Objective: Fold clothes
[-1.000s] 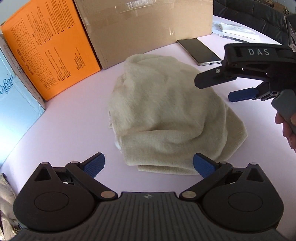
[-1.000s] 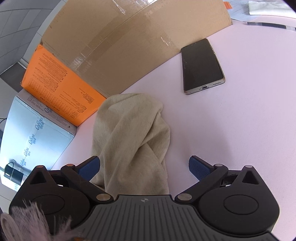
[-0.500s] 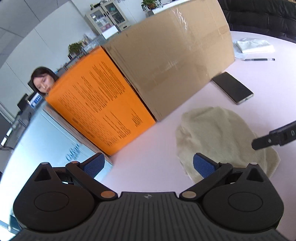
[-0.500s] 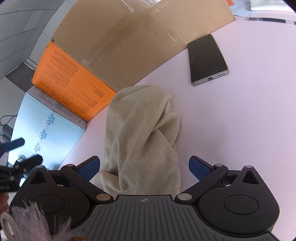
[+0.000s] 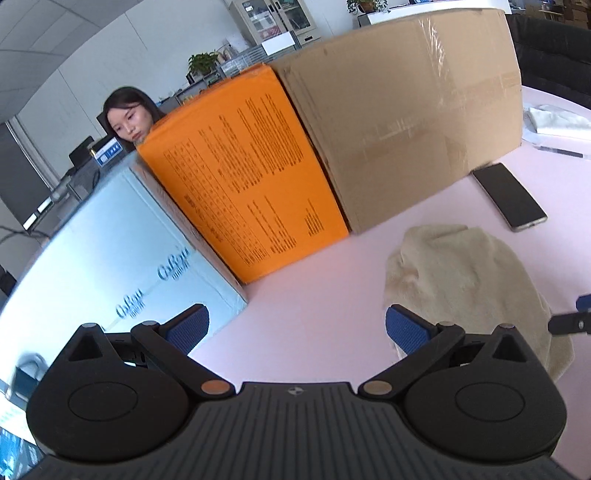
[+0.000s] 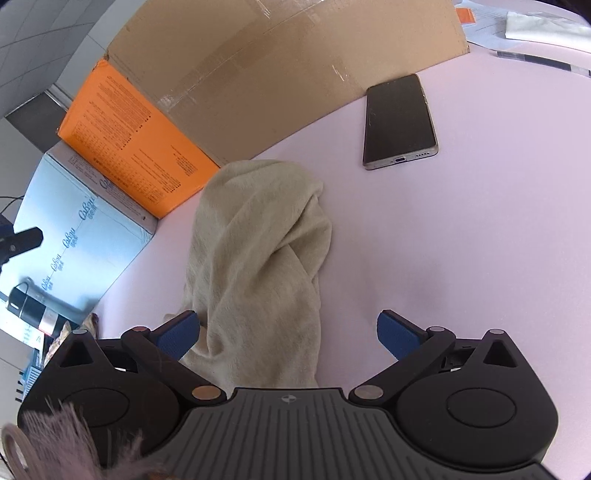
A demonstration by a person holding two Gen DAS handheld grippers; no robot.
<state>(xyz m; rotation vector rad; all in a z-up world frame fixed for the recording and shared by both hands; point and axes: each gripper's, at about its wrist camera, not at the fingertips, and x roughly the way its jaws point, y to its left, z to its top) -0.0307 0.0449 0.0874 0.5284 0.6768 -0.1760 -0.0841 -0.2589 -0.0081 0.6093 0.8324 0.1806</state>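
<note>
A beige cloth (image 6: 258, 258) lies bunched in a folded heap on the pale pink table (image 6: 461, 240); it also shows in the left wrist view (image 5: 465, 280), at the right. My right gripper (image 6: 288, 332) is open and empty, just above the cloth's near end, with its left fingertip (image 6: 177, 332) beside the fabric. My left gripper (image 5: 295, 326) is open and empty, lifted back and turned left, away from the cloth. A tip of the right gripper (image 5: 570, 321) shows at the left wrist view's right edge.
A black phone (image 6: 399, 122) lies on the table right of the cloth. A brown cardboard box (image 6: 280, 66), an orange box (image 6: 133, 144) and a pale blue box (image 6: 74, 240) line the far side. A person (image 5: 127, 118) sits behind the boxes. Papers (image 6: 535, 26) lie far right.
My left gripper has drawn back from the cloth, risen and swung left toward the boxes. My right gripper has shifted slightly, still over the cloth's near end. The cloth lies still.
</note>
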